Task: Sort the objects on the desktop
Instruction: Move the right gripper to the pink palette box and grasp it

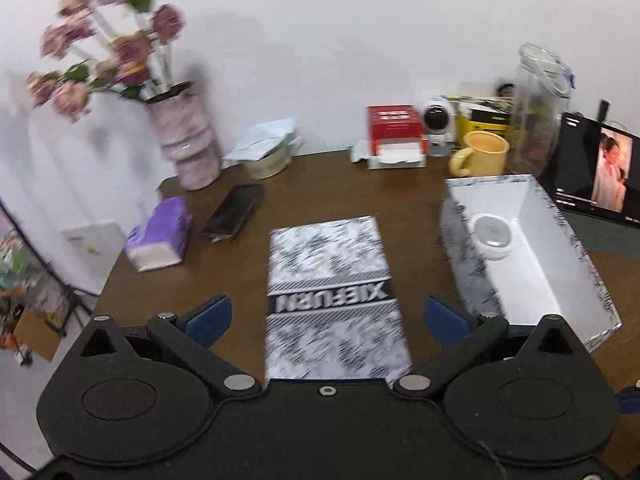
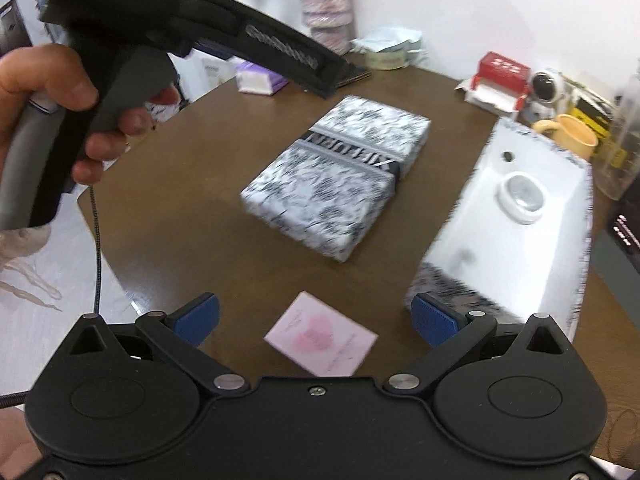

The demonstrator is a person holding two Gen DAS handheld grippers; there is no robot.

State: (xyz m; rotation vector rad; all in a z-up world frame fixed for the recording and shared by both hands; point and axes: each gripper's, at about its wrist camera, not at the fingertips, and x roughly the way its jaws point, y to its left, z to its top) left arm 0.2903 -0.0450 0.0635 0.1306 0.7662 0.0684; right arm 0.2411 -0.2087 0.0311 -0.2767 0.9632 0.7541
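lid (image 1: 332,300) lies left of open box (image 1: 568,280), jar (image 1: 493,236) inside.

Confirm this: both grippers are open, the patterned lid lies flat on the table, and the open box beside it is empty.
One error: the open box is not empty. A small round white container sits inside it, as the left wrist view shows. Both the left gripper and right gripper are open, and the patterned lid lies flat on the table.

Black-and-white marbled box lid (image 1: 332,292) on dark brown table (image 1: 340,188), matching white-lined open box (image 1: 532,256) right, purple tissue pack (image 1: 160,236) left, yellow mug (image 1: 482,154) and red-white carton (image 1: 394,128) far, pale pink card (image 2: 320,334) near.
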